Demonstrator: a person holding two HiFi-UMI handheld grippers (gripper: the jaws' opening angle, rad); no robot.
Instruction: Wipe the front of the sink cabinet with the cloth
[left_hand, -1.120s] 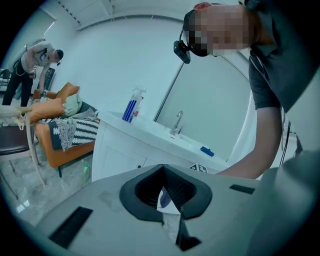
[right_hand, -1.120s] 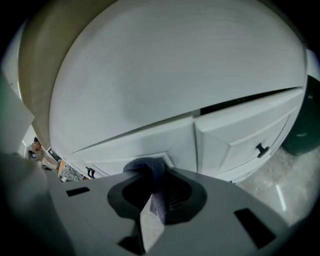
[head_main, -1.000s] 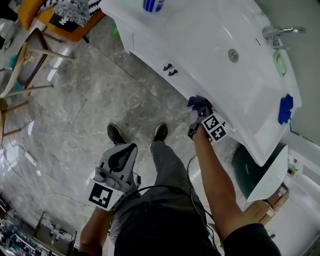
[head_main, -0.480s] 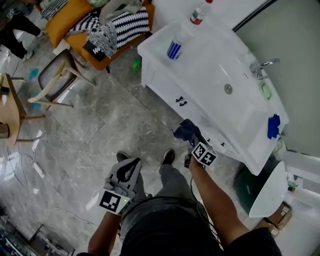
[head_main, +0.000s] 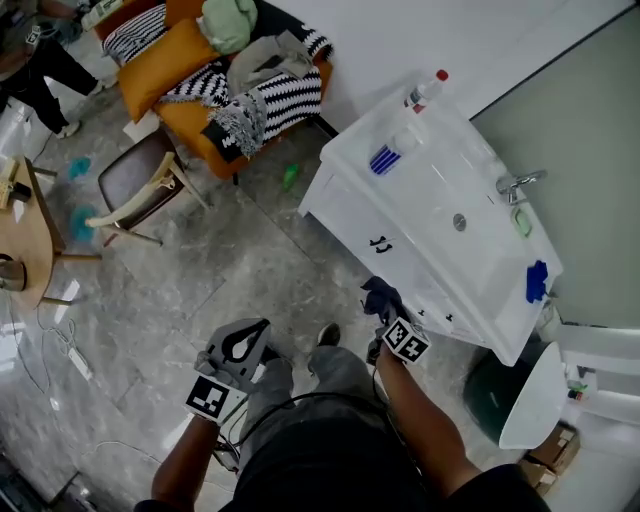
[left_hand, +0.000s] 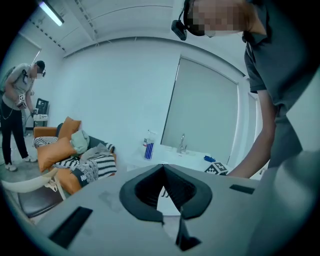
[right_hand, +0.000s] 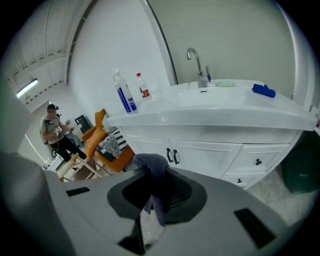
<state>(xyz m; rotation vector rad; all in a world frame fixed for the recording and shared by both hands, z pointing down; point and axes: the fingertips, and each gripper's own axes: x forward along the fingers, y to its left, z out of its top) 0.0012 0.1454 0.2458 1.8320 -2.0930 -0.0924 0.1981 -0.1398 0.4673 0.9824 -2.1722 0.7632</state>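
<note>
My right tongs (right_hand: 151, 176) grip the dark cloth (right_hand: 150, 161) near the sink cabinet (right_hand: 210, 150) front, wiping apparently still to do; my left tongs (left_hand: 162, 167) are closed and empty.

A second earlier the right gripper (head_main: 384, 304) pressed the cloth (head_main: 379, 292) against the front of the sink cabinet (head_main: 368, 226), just under the countertop edge. It has since drawn back toward 7 o'clock, and the cloth now hangs clear of the doors. The head view has pulled away: the cabinet has receded toward 2 o'clock, and an orange sofa (head_main: 190, 95) with striped cushions has come into frame at 11 o'clock.
</note>
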